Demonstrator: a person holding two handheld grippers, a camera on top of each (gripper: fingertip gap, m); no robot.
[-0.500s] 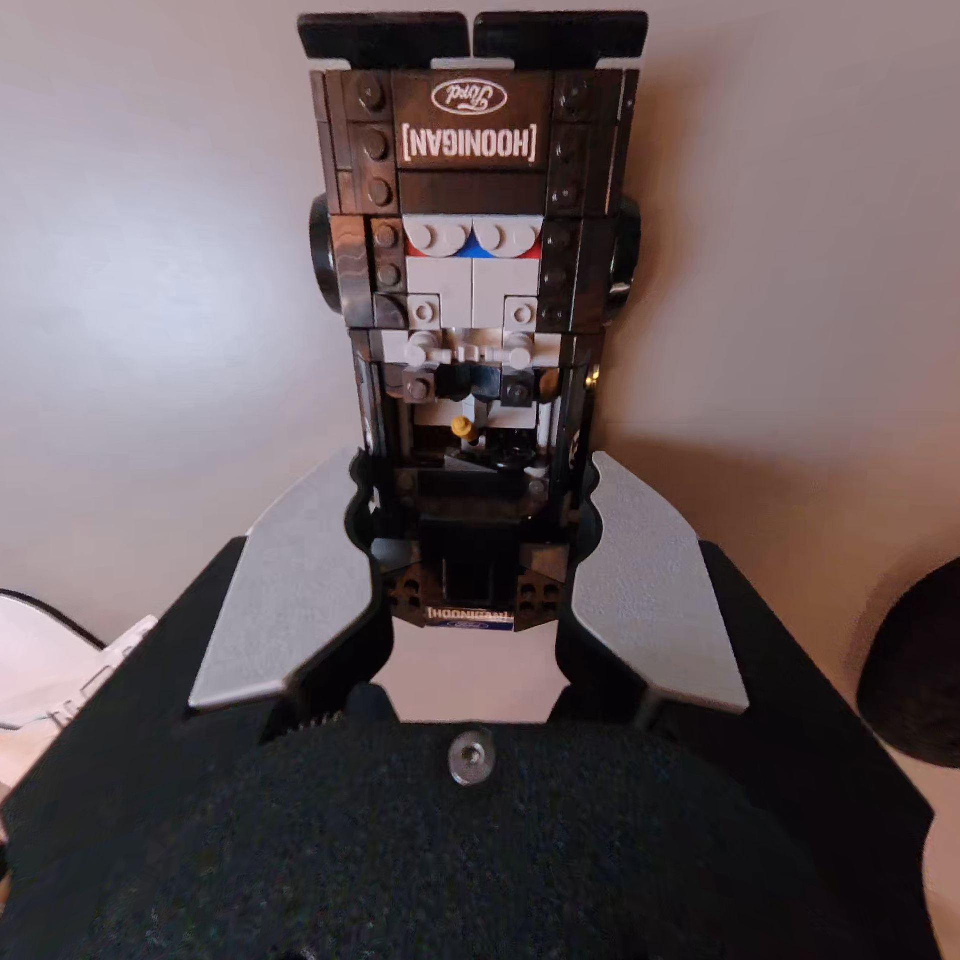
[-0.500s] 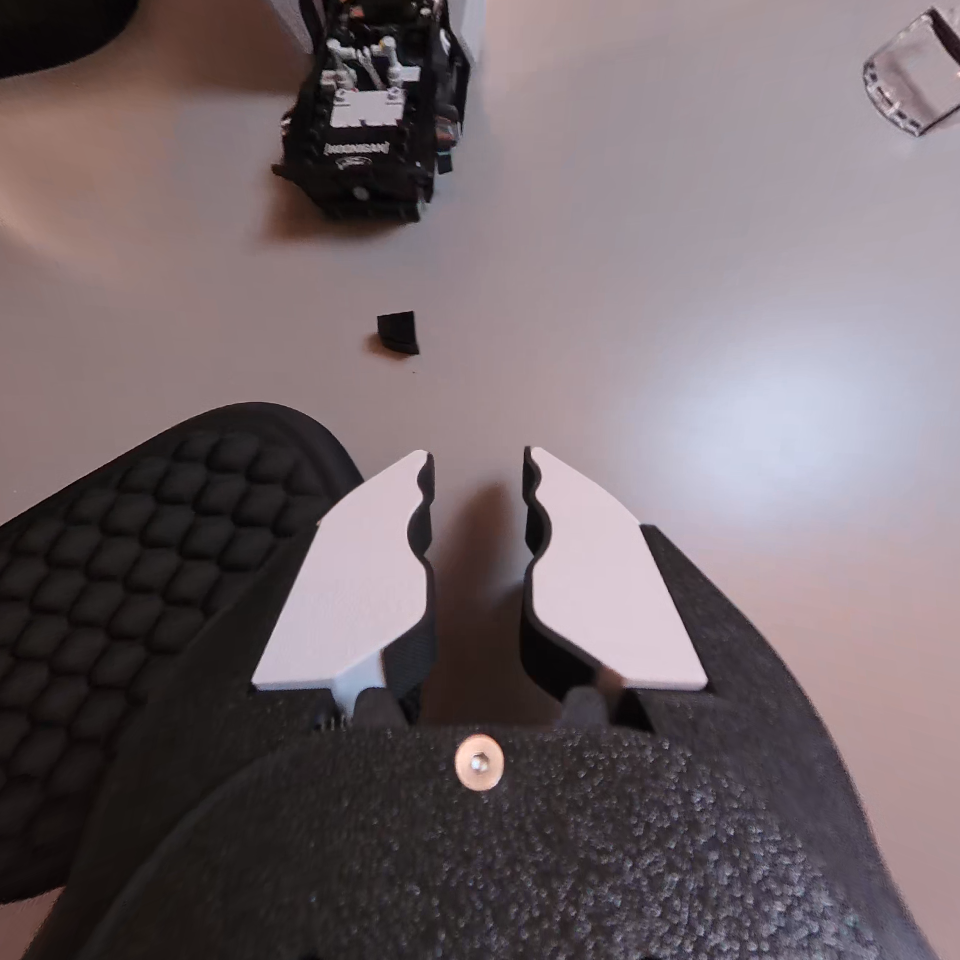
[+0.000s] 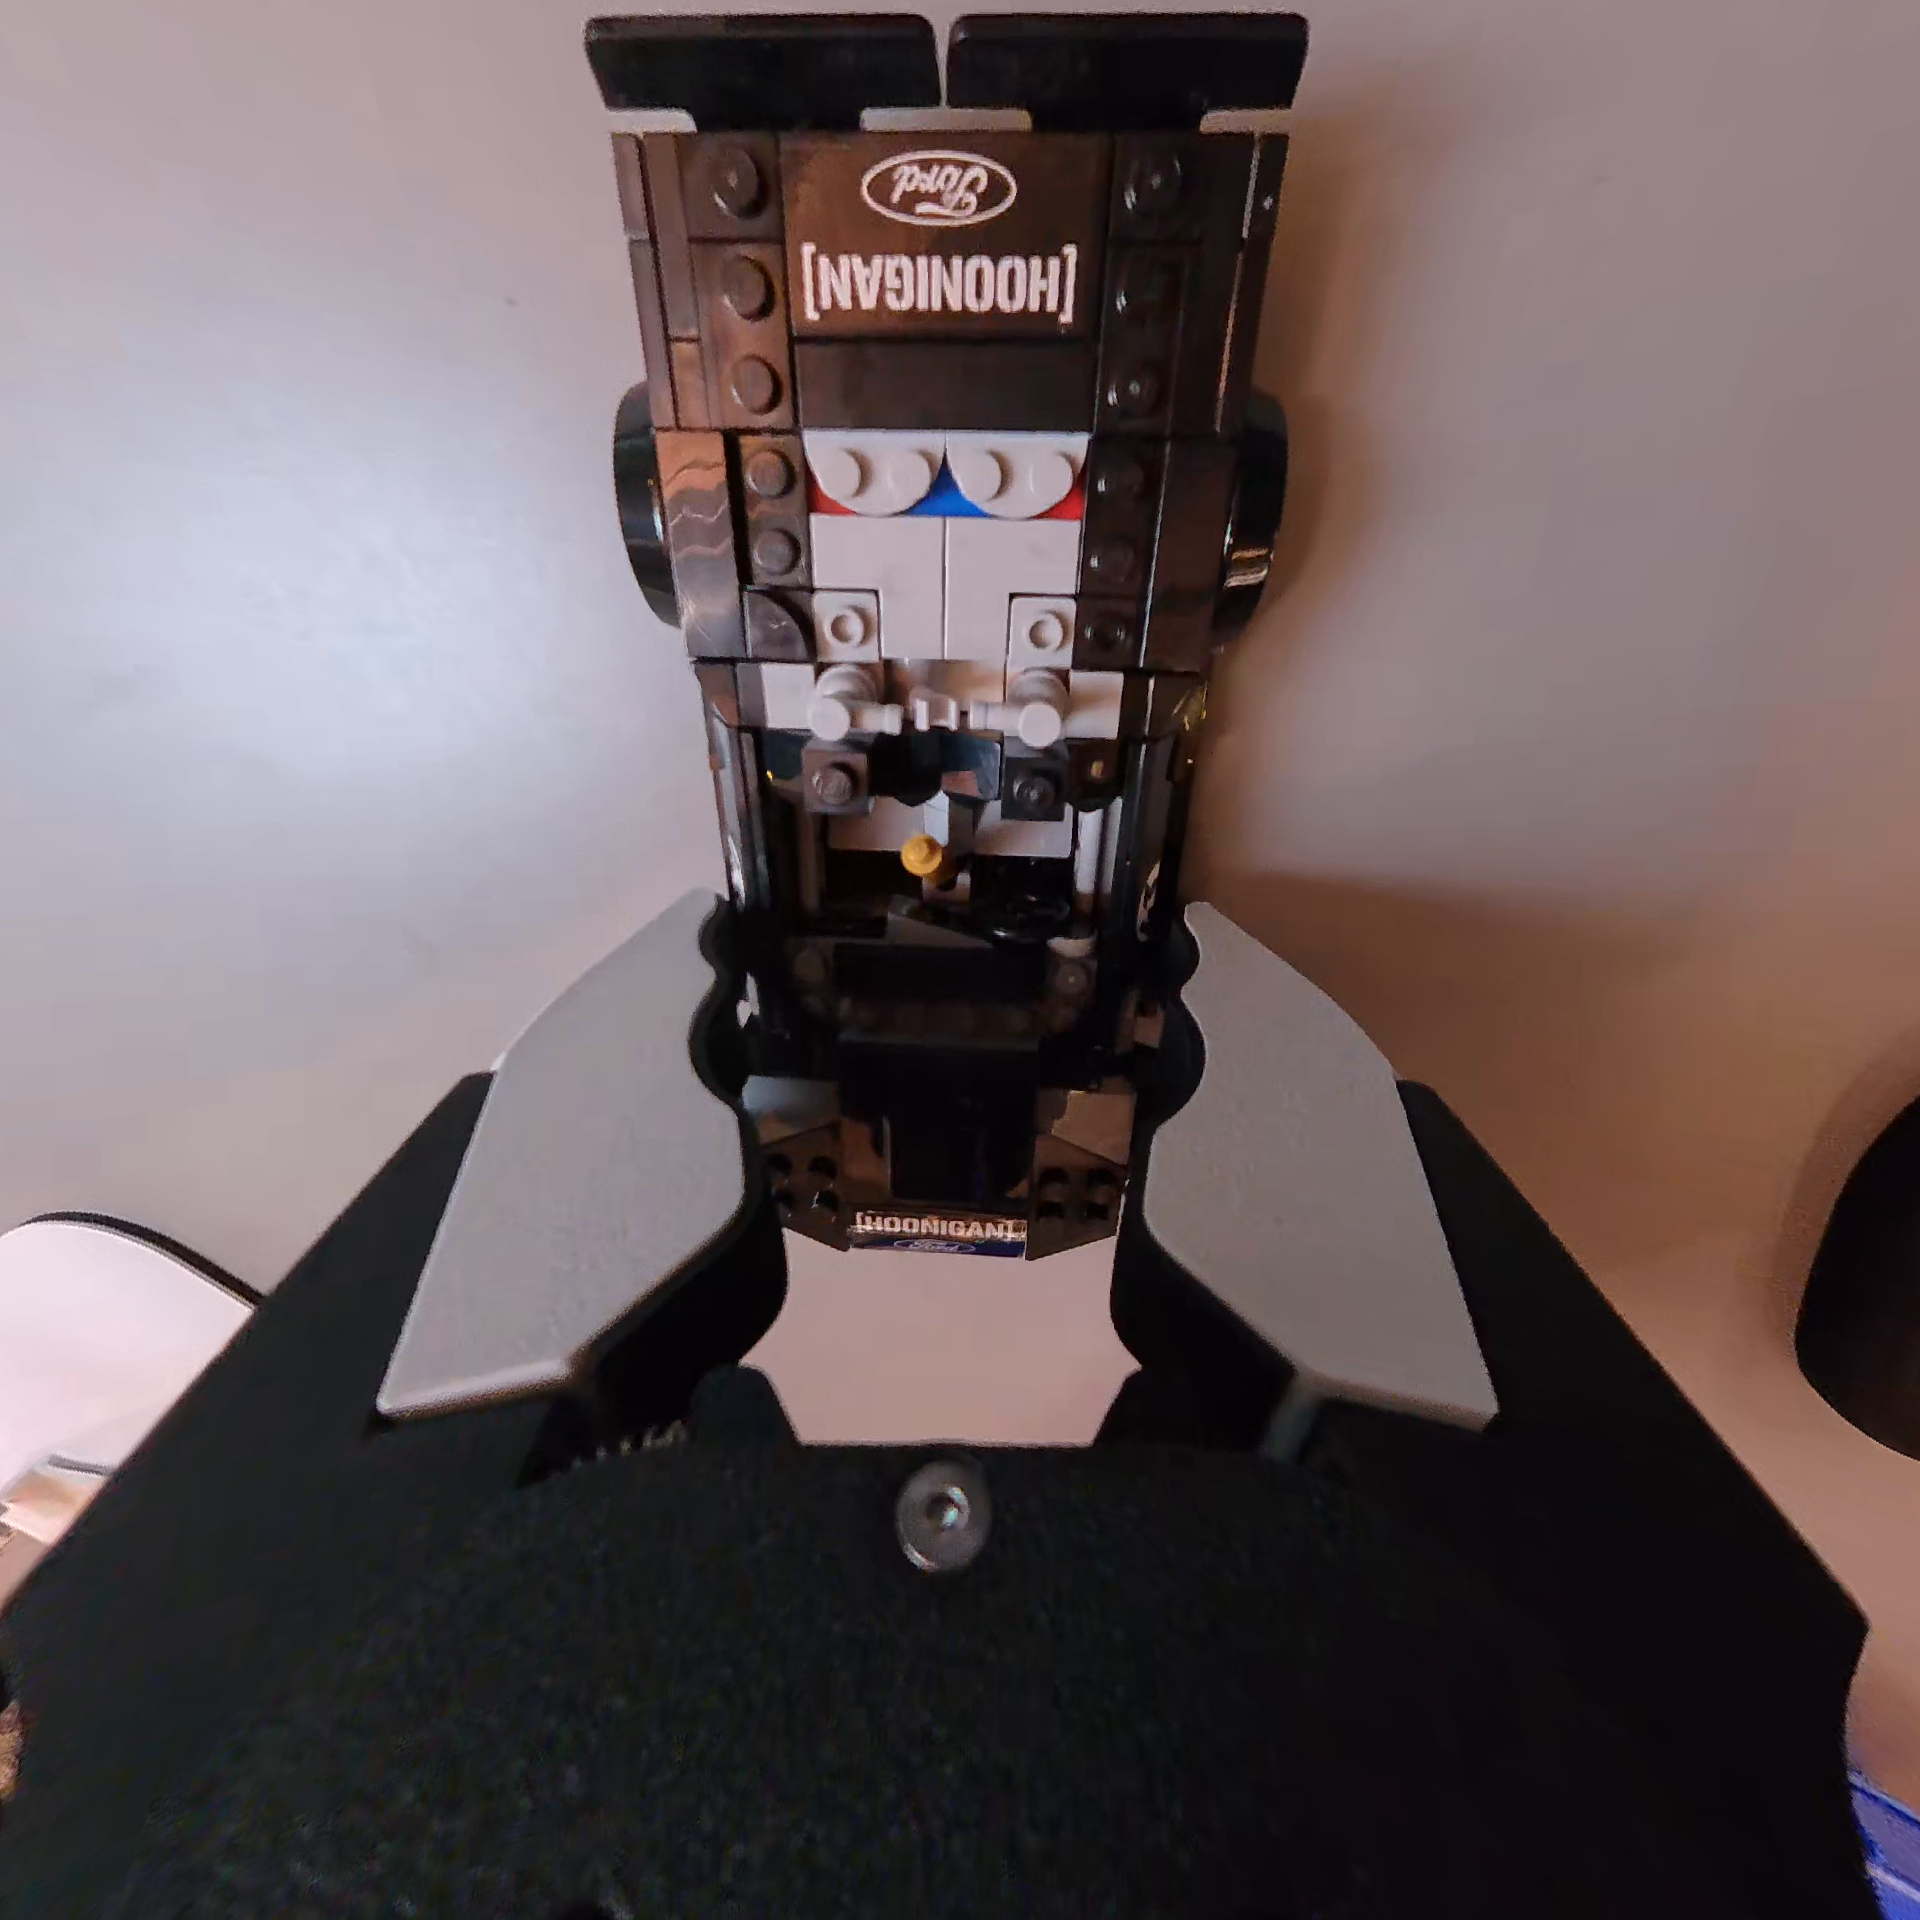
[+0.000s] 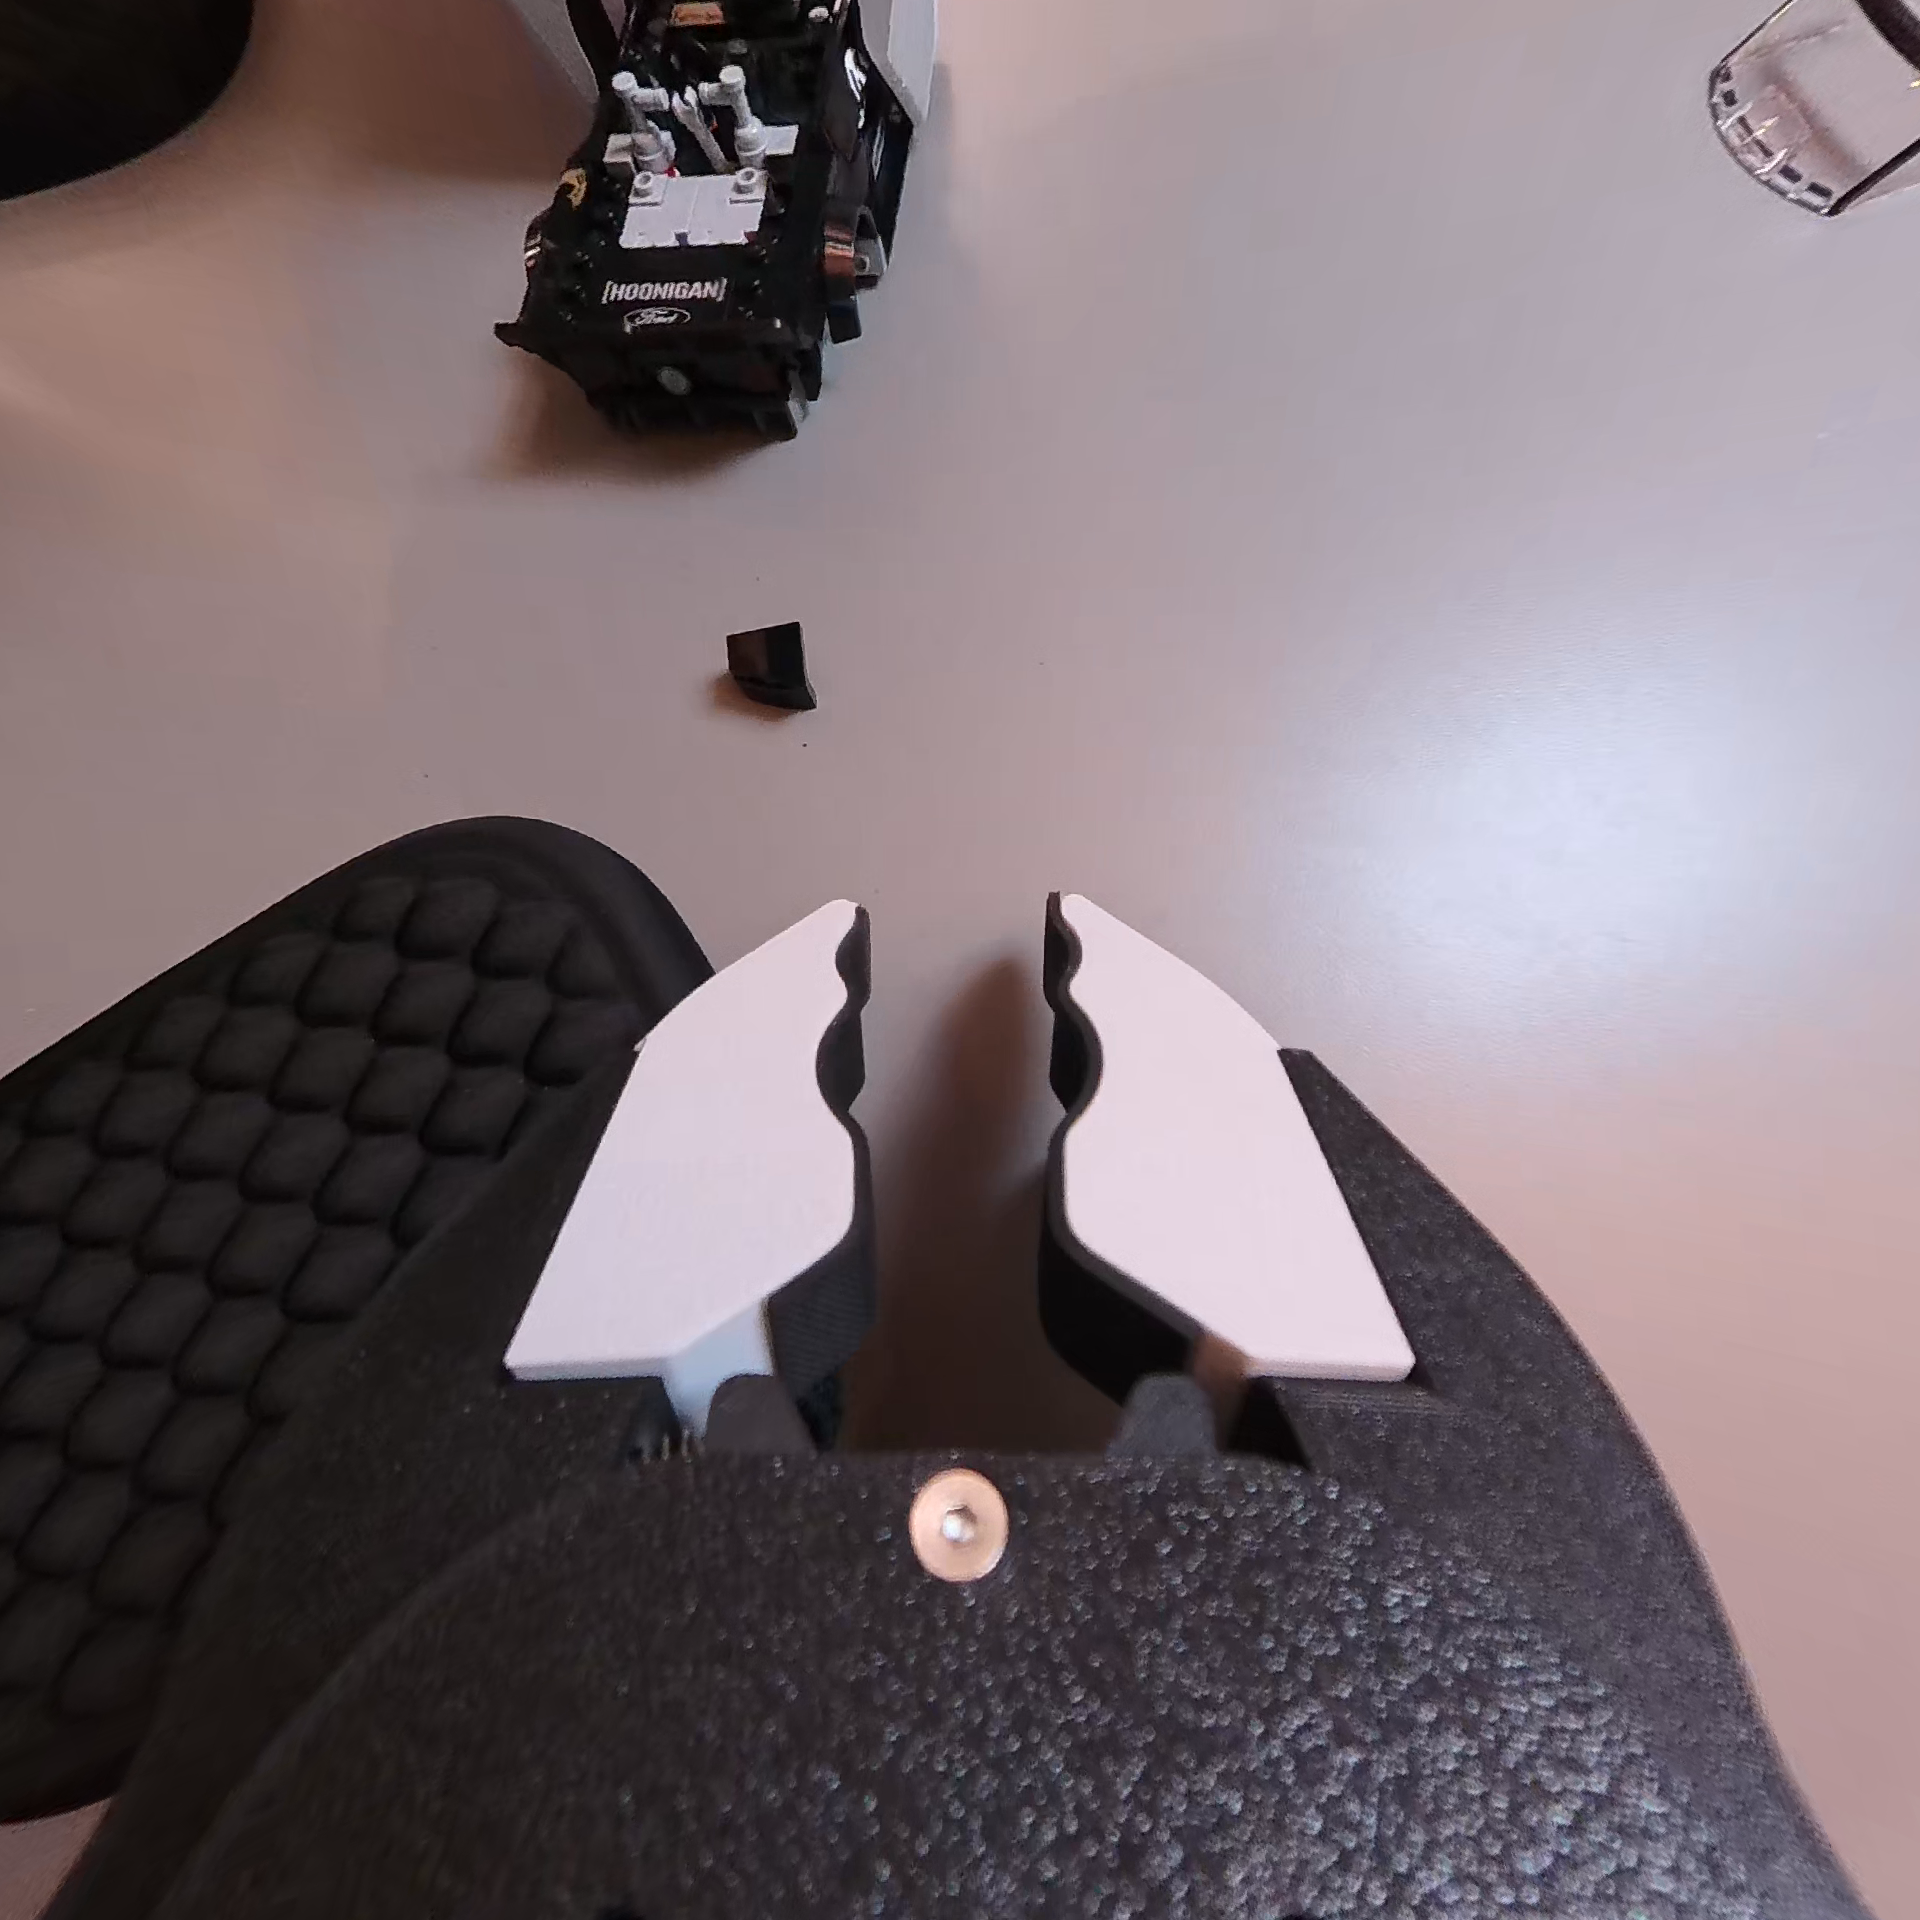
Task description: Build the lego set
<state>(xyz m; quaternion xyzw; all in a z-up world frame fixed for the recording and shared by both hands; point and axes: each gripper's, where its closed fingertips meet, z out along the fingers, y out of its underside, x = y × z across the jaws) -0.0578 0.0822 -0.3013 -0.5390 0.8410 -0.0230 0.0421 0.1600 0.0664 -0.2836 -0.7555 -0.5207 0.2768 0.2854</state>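
Between my parted right tongs (image 4: pixel 956 914) and the car (image 4: pixel 696 249) clamped by my left tongs (image 3: pixel 945 935), I line up squarely on the loose black piece (image 4: pixel 771 665).

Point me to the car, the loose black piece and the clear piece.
car (image 3: pixel 940 582): left wrist view, grey middle of its top.
loose black piece (image 4: pixel 770 665): right wrist view, its centre.
clear piece (image 4: pixel 1808 125): right wrist view, its middle.

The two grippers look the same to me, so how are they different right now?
The left gripper is shut on the lego car, its fingers pressing both sides; the right gripper is open and holds nothing. The left gripper has the car between its fingers, while the right gripper has only bare table there, with a small black piece lying ahead. Both have pale fingers on black bodies.
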